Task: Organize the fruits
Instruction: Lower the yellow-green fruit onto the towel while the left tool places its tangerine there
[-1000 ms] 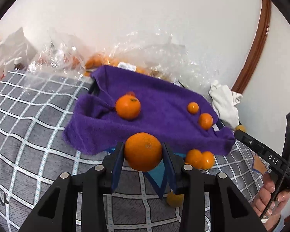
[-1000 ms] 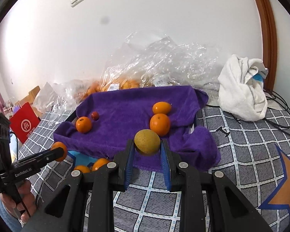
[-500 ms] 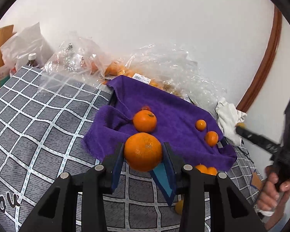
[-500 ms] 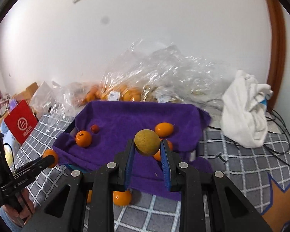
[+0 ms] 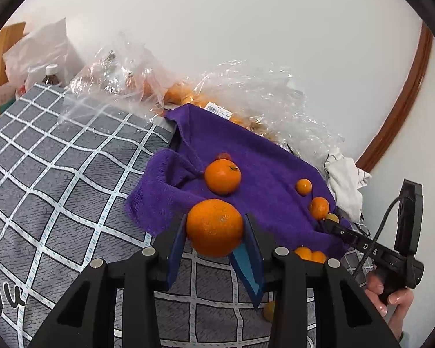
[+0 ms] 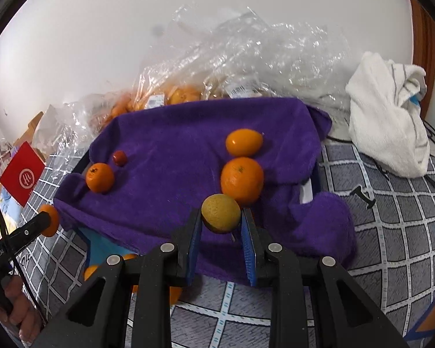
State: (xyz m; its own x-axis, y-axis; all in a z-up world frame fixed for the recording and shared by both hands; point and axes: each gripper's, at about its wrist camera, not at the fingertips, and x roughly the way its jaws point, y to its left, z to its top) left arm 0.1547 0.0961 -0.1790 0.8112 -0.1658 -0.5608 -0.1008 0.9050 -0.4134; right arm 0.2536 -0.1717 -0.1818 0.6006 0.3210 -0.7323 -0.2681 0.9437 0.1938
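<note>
Landmark: the towel, spread on the checked cover.
On towel, left: mandarin, small fruit just behind it.
On towel, right: oval fruit behind round orange.
Behind towel: plastic bags.
Right of towel: white cloth.
Before towel: loose oranges.

Fuzzy purple terry towel, crinkly clear plastic

The middle of the purple towel is left bare between a mandarin with a small red fruit on its left and two stacked oranges on its right. The far side is blocked by crumpled plastic bags against the wall. A white cloth is heaped beside the towel's right edge. Loose oranges are seen at the towel's near edge.
</note>
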